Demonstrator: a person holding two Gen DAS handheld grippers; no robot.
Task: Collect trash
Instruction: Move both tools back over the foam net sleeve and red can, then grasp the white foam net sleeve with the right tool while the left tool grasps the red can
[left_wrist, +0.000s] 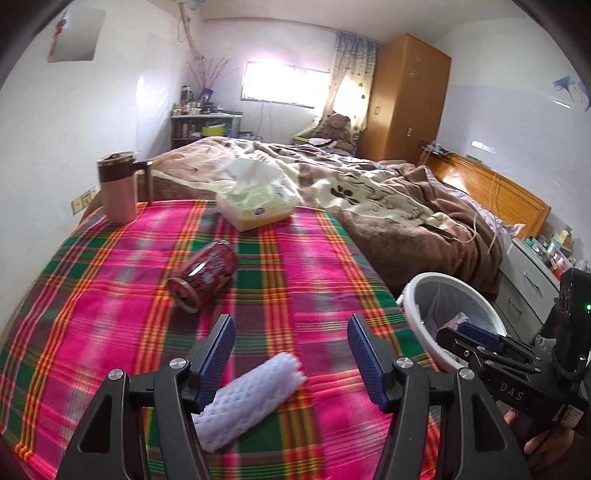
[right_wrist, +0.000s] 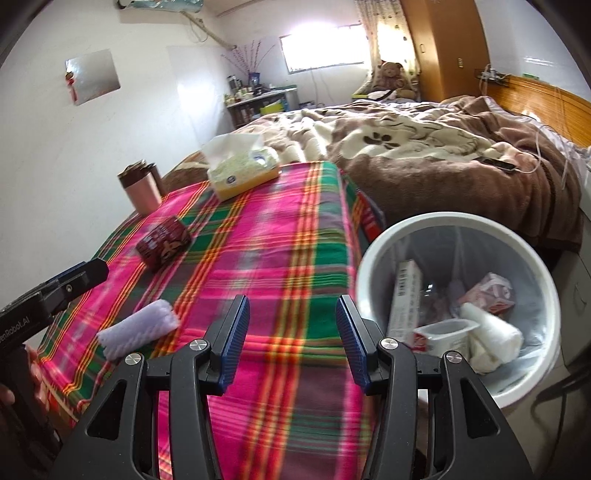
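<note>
Beside the plaid-covered bed's right edge, the white bin (right_wrist: 373, 258) already holds a carton, cup and wrappers; 2 pieces remain on the plaid: the red can (left_wrist: 205, 275) farther left, the white foam sleeve (left_wrist: 251, 398) near, lying between the left gripper's (left_wrist: 291, 354) parted, empty jaws; right gripper (right_wrist: 291, 343) also gapes empty.

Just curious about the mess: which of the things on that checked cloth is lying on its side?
The dark red can, tipped over mid-cloth. The pink mug and the tissue box both sit upright farther back.
</note>
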